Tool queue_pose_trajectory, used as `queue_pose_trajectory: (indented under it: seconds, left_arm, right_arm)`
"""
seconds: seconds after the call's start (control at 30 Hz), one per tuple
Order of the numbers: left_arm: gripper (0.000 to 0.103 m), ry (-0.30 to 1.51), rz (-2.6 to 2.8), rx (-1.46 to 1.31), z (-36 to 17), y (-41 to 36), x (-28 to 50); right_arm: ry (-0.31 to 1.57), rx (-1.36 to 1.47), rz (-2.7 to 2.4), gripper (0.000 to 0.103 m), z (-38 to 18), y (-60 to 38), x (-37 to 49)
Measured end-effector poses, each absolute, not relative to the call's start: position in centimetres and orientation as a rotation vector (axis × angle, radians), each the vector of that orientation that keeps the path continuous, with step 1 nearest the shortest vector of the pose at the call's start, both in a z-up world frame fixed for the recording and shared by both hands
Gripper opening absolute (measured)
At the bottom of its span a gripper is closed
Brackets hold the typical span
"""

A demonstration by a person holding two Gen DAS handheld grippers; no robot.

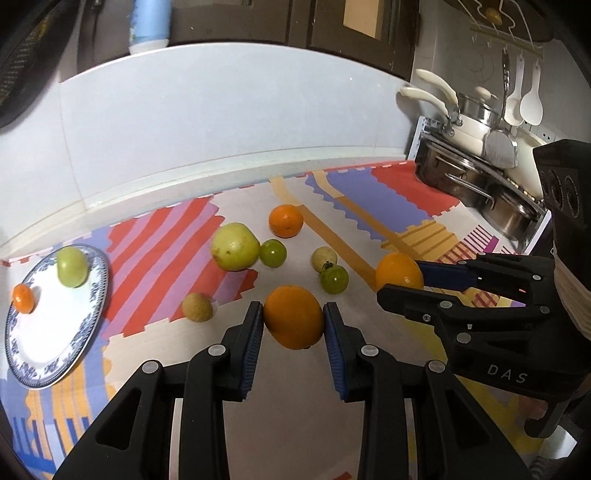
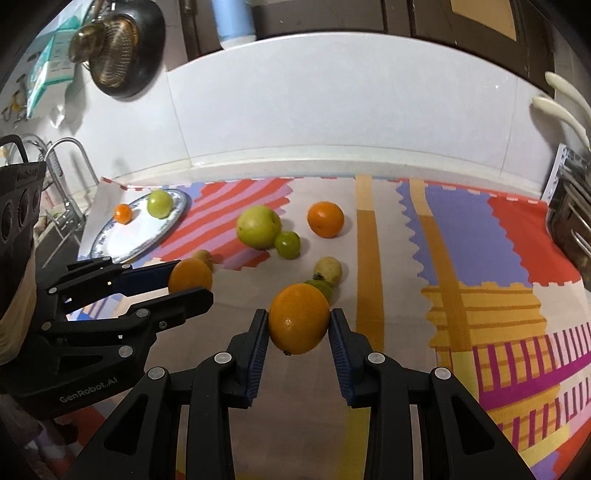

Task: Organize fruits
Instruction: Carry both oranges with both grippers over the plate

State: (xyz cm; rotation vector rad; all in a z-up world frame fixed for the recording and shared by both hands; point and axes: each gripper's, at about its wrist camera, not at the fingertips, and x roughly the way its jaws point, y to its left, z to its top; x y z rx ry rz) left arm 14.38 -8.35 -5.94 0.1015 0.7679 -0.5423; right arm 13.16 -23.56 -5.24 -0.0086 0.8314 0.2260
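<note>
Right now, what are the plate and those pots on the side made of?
The plate looks like glazed ceramic: glossy white with a blue printed pattern around its rim. The pots look like stainless steel: silvery, shiny, mirror-like sides. Their pale handles could be plastic or coated; I can't tell.

Plate [image 1: 55,332] left on mat [image 1: 369,192], two fruits on it; pots [image 1: 480,184] right, perhaps racked.

White tiled wall [image 2: 332,110], colourful patterned mat [image 2: 461,240], steel pots [image 1: 480,184], faucet [image 2: 62,173], dark cabinets [image 1: 258,22]
</note>
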Motion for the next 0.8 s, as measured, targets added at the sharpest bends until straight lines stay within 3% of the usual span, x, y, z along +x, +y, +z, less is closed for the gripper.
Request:
queue_pose_trajectory:
  seconds: [0.8]
  left_arm:
    - [0.033, 0.658, -0.412, 0.028, -1.6, -3.4, 8.9]
  right_arm:
    - [0.727, -0.055, 0.319, 0.034, -1.1, -19.3, 9.1]
